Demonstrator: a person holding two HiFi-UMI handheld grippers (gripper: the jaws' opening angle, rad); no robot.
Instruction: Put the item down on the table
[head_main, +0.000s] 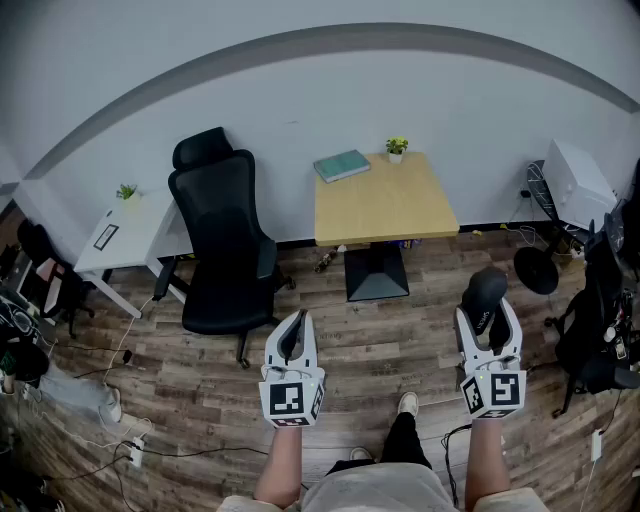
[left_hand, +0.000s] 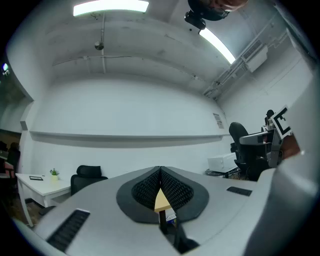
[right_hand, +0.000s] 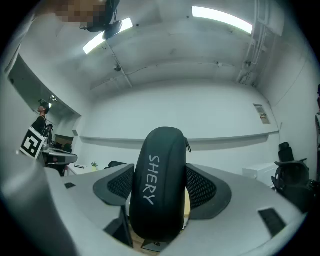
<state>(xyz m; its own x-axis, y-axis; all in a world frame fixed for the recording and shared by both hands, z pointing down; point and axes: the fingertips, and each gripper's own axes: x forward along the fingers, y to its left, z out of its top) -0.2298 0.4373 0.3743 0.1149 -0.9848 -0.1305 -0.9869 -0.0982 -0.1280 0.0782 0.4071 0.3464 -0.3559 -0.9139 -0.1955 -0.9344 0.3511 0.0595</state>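
A black zippered case (right_hand: 158, 185) with white lettering stands upright between the pads of my right gripper (right_hand: 159, 189), which is shut on it. In the head view the same case (head_main: 484, 292) pokes out of my right gripper (head_main: 488, 318), held above the wooden floor. My left gripper (head_main: 293, 340) is shut with nothing in it; in its own view the left gripper (left_hand: 160, 187) has its pads pressed together. The wooden table (head_main: 384, 203) stands ahead against the wall, well beyond both grippers, and shows as a sliver (left_hand: 162, 200) under the left jaws.
A teal book (head_main: 342, 165) and a small potted plant (head_main: 396, 148) sit on the table's far edge. A black office chair (head_main: 221, 243) stands left of it, beside a white desk (head_main: 128, 235). A white box (head_main: 578, 183), a fan (head_main: 537, 268) and cables on the floor lie around.
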